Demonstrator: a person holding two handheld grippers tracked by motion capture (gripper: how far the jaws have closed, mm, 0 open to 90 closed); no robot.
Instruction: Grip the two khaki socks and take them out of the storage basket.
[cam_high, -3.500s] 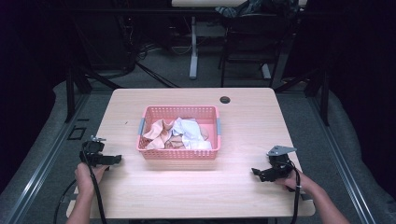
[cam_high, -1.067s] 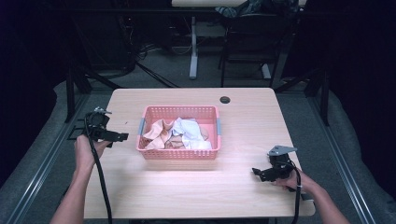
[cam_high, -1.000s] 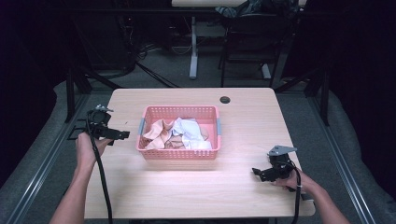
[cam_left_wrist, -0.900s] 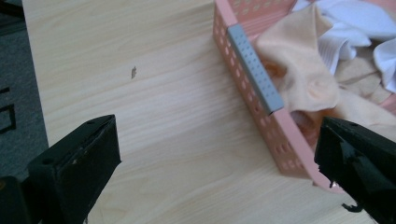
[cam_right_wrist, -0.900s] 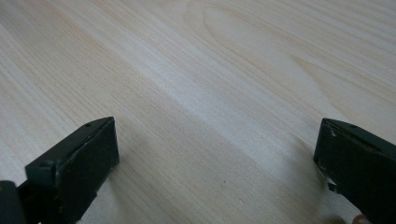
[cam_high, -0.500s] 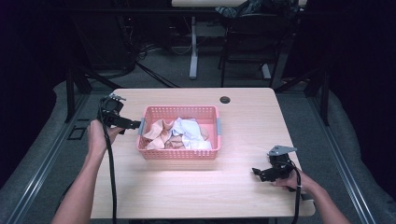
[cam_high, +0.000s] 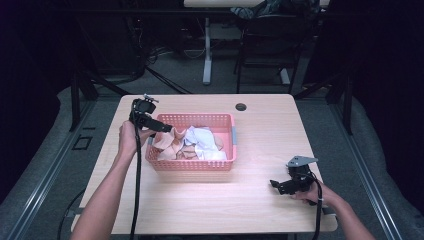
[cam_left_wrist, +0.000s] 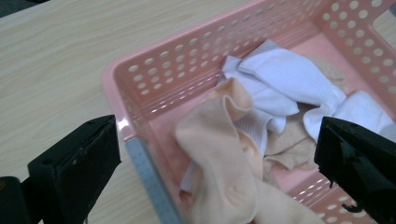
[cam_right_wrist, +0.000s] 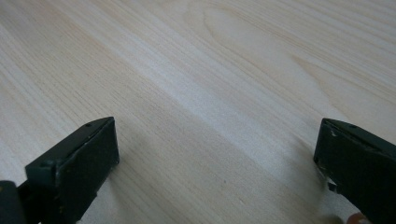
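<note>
A pink perforated basket (cam_high: 190, 165) (cam_left_wrist: 154, 84) sits mid-table, holding a heap of socks: peach ones (cam_high: 170, 140) (cam_left_wrist: 219, 154) at its left end and white ones (cam_high: 202, 140) (cam_left_wrist: 289, 74) beside them. My left gripper (cam_high: 165, 128) (cam_left_wrist: 215, 158) hovers open over the basket's left end, its jaws wide on either side of a peach sock without touching it. My right gripper (cam_high: 275, 184) (cam_right_wrist: 215, 158) rests low over the bare wooden table (cam_right_wrist: 210, 84) at the front right, open, with nothing between its jaws.
A round black grommet (cam_high: 241, 106) sits near the table's far edge. Chairs and table legs stand on the dark floor beyond. Bare tabletop (cam_high: 210, 205) stretches in front of the basket.
My left gripper has travelled from the table's front left, forward and rightward, to hang over the basket's left end. The right gripper has stayed put.
</note>
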